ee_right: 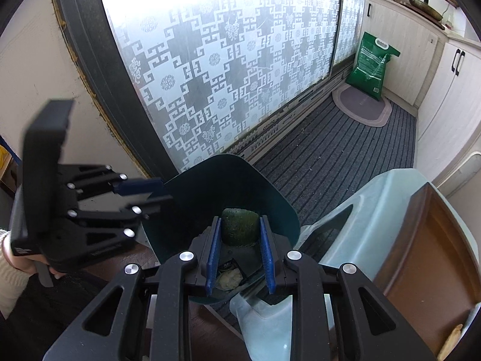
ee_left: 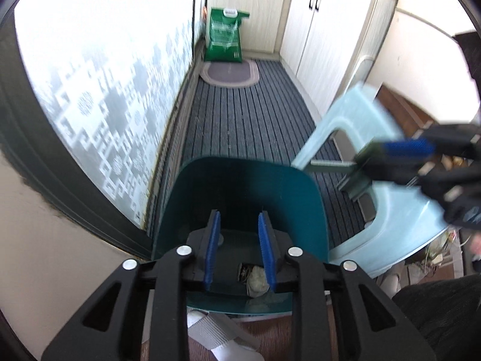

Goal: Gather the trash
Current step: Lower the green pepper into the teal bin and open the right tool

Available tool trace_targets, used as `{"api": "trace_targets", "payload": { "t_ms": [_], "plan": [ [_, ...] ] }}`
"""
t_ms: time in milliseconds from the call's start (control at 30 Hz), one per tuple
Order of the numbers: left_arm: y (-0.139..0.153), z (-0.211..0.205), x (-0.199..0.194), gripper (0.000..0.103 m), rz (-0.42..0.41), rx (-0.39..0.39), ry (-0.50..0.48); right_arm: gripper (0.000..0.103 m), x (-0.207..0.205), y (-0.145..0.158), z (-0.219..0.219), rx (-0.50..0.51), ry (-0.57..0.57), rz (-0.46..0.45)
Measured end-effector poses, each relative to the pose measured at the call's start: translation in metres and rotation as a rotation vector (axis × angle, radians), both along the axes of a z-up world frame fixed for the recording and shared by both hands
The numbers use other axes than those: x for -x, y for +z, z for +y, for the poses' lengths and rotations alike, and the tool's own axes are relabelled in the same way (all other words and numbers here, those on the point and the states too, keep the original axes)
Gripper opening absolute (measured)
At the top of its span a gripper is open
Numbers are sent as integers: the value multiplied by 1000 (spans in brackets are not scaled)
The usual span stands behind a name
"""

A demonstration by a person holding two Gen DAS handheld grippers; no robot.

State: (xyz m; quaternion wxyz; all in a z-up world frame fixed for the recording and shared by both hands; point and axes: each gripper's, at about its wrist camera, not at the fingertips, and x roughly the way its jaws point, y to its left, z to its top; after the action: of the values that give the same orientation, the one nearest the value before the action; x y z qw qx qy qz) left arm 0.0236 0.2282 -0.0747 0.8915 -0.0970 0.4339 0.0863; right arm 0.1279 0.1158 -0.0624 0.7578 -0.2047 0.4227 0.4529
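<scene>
A dark teal trash bin (ee_left: 240, 198) stands open below both grippers; it also shows in the right wrist view (ee_right: 228, 186). Crumpled pale trash (ee_left: 257, 279) and a dark wrapper lie on its bottom. My right gripper (ee_right: 240, 228) is shut on a dark green sponge-like pad (ee_right: 240, 227) and holds it over the bin. In the left wrist view the right gripper (ee_left: 393, 153) comes in blurred from the right with the pad. My left gripper (ee_left: 239, 219) is open and empty over the bin's near rim; it shows in the right wrist view (ee_right: 156, 191) at the bin's left edge.
A pale blue plastic stool (ee_left: 387, 216) stands right of the bin. A striped grey carpet (ee_left: 246, 114) runs to white cabinets (ee_left: 315, 45), with a green bag (ee_left: 224, 36) and an oval mat (ee_left: 230, 72) at the far end. A patterned glass door (ee_right: 228, 60) lines the left.
</scene>
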Motion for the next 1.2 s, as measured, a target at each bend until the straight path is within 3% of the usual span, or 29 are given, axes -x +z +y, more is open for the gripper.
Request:
{"api": "trace_targets", "payload": {
  "t_ms": [367,867,1200],
  "plan": [
    [45,4,19,16,-126,6,11,25,13,-41,37,88,46,41],
    [74,12,40,12,-212,18,23,25,20,-111,68,234,66,108],
    [74,16,44,13,-216,34,25,25,19,-164,77,353,45,167]
  ]
}}
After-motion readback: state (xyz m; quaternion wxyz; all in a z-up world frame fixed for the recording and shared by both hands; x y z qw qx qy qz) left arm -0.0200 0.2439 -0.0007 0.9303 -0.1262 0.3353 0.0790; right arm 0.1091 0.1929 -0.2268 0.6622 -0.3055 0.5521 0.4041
